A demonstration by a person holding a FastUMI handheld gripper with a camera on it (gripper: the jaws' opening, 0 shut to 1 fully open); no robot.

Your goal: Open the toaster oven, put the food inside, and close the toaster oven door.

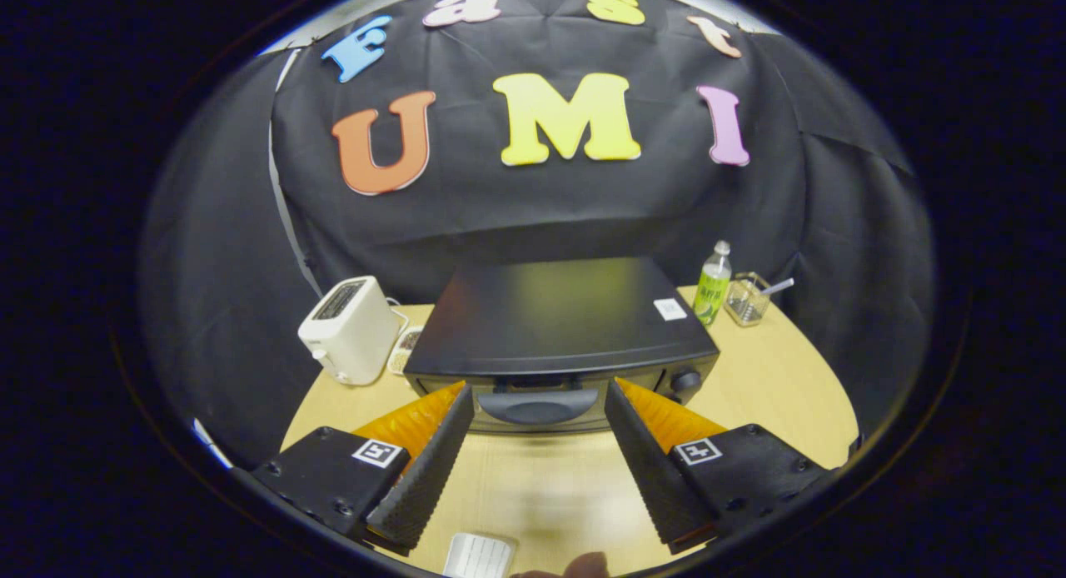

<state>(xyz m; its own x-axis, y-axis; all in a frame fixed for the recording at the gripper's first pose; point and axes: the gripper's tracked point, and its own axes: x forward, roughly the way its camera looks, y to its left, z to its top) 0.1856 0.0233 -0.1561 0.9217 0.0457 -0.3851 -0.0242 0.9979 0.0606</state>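
I see the toaster oven [560,332] on the table [774,386] just ahead of my gripper [539,395], its door [537,405] up and closed. My fingers are spread, gripping nothing. No food shows (perhaps it is inside already), so this fits either end of the job.

1. The toaster oven [560,328], just ahead of the spread fingers of the gripper [540,403], has a smooth, faintly glossy dark top.
2. The table [774,386] looks like pale wood laminate.
3. Beyond the left finger, the toaster [350,330] is glossy white plastic.
4. Beyond the right finger, the bottle [713,285] is clear plastic.
5. The finger pads [425,470] look ribbed and matt.
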